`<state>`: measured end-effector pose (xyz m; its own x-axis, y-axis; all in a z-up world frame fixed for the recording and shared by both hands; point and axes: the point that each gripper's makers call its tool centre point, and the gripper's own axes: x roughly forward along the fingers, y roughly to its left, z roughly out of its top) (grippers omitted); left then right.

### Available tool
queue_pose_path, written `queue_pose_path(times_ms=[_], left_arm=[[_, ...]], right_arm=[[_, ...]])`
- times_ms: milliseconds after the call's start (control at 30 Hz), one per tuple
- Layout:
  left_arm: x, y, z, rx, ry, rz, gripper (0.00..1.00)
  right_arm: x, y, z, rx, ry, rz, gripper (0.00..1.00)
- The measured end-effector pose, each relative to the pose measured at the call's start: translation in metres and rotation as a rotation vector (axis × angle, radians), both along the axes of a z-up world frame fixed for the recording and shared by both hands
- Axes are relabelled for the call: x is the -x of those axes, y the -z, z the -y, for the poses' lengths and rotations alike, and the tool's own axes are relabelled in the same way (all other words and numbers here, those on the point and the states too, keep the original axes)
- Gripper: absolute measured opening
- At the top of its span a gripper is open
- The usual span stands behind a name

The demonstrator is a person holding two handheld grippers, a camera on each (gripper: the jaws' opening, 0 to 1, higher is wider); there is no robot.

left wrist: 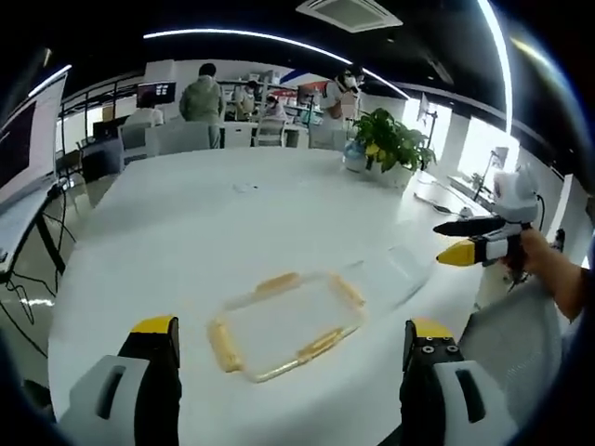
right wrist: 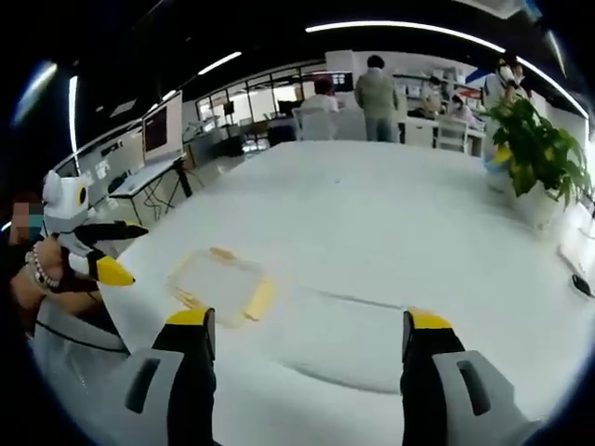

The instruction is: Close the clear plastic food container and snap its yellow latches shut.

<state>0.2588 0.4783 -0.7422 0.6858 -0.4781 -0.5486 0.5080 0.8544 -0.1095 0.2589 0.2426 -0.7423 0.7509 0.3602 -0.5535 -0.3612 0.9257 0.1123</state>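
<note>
I found the container (left wrist: 286, 325) lying on the white bench (left wrist: 232, 223), its lid (right wrist: 349, 339) alongside, both tongs (left wrist: 290, 348) (right wrist: 307, 339) released (nothing held); I judged the lid should be squared before pressing latches.

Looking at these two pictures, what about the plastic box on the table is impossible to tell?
- Clear container, left gripper view: see-through against the white table, so whether its lid is on is unclear.
- Yellow latches, right gripper view: too small to tell snapped or loose.
- Clear sheet-like piece, right gripper view: faint outline; possibly the lid, uncertain.
</note>
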Motion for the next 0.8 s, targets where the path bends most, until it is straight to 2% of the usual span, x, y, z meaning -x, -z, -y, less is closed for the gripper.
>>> queue_pose_path(times_ms=[67,133,267,367,533,767,800], left_arm=[[-0.002,-0.002,0.0,-0.003,0.015,0.007,0.99],[-0.005,-0.005,0.003,-0.005,0.07,0.033,0.99],[-0.009,-0.007,0.001,-0.033,0.142,0.05,0.99],[-0.013,-0.009,-0.001,-0.033,0.163,0.055,0.99],[-0.022,-0.006,-0.008,-0.116,0.237,0.079,0.99],[-0.024,0.002,-0.006,-0.189,0.392,0.07,0.99],[-0.024,0.003,-0.006,-0.196,0.409,0.069,0.99]], right_arm=[[-0.005,0.0,-0.002,0.014,-0.011,-0.002,0.8],[-0.009,-0.001,-0.006,0.016,-0.028,0.001,0.8],[-0.016,-0.004,-0.011,0.025,-0.05,0.013,0.8],[-0.022,-0.005,-0.014,0.023,-0.06,0.015,0.8],[-0.028,-0.005,-0.019,0.037,-0.091,0.019,0.8],[-0.031,-0.001,-0.029,0.105,-0.211,0.033,0.83],[-0.031,-0.002,-0.033,0.112,-0.249,0.047,0.84]])
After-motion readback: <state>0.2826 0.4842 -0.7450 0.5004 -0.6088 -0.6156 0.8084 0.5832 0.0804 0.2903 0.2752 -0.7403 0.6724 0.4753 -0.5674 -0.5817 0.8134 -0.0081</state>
